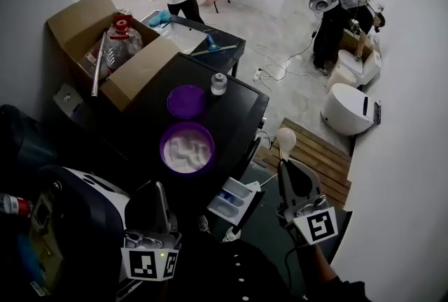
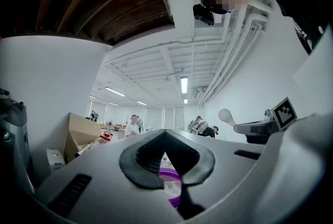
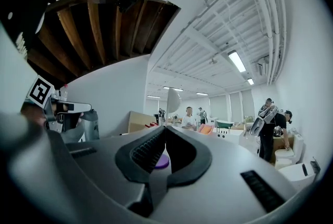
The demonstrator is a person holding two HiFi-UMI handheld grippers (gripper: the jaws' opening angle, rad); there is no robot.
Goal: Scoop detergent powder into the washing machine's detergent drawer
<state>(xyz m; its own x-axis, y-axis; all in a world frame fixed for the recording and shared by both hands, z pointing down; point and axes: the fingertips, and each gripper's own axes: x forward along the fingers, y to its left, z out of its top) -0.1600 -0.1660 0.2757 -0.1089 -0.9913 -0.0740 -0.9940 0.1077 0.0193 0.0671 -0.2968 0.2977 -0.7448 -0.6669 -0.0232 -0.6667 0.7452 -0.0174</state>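
Observation:
A purple tub [image 1: 187, 148] of white detergent powder stands on the black washing machine top [image 1: 238, 108], with its purple lid [image 1: 185, 101] lying just behind it. The white detergent drawer [image 1: 234, 199] is pulled out at the machine's front, below the tub. My right gripper [image 1: 285, 166] hovers to the right of the drawer, shut on the handle of a white spoon [image 1: 285, 139] that points up; the spoon [image 3: 172, 101] rises from the jaw tips. My left gripper [image 1: 159, 190] is near the tub's front, shut and empty, and the tub [image 2: 171, 186] shows through its jaws.
A small white jar [image 1: 219, 83] stands behind the lid. A cardboard box [image 1: 105, 41] with a big bottle is at the back left. A wooden pallet [image 1: 318, 153] and white toilets [image 1: 348, 109] are on the right. People stand far behind.

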